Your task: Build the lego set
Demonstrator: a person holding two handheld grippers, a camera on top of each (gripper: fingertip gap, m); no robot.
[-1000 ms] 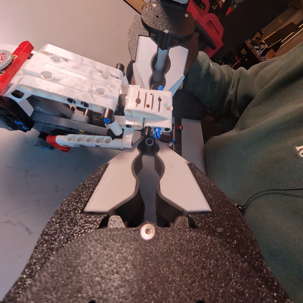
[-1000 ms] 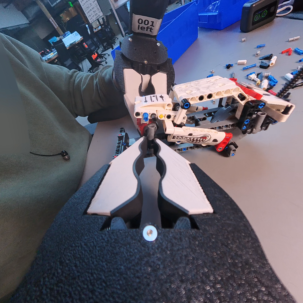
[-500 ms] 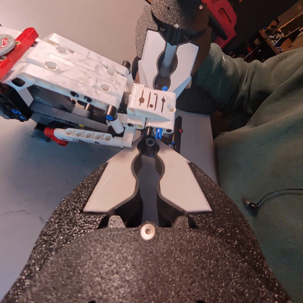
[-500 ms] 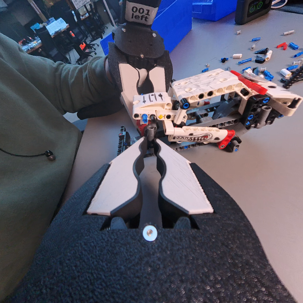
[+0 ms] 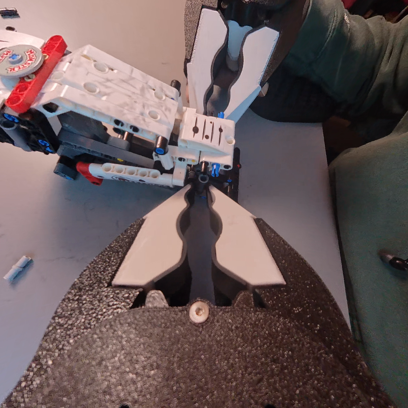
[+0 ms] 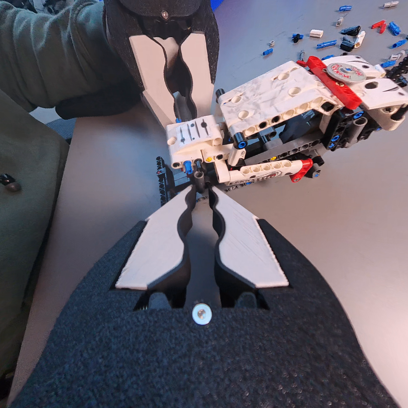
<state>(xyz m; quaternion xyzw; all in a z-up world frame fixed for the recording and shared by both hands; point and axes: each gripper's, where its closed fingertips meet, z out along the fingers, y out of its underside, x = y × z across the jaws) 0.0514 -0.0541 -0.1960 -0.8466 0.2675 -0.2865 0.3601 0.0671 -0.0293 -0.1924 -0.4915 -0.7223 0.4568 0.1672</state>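
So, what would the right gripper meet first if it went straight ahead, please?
Probably the lego model's white front block, just beyond the dark grey connector the right gripper holds.

The model point(image 5: 114, 114) runs off the left edge of the left wrist view, so its far end is cut. In the right wrist view the loose parts point(image 6: 351, 37) far right are too small to tell apart. The connector point(image 6: 199, 181) hides its contact with the model.
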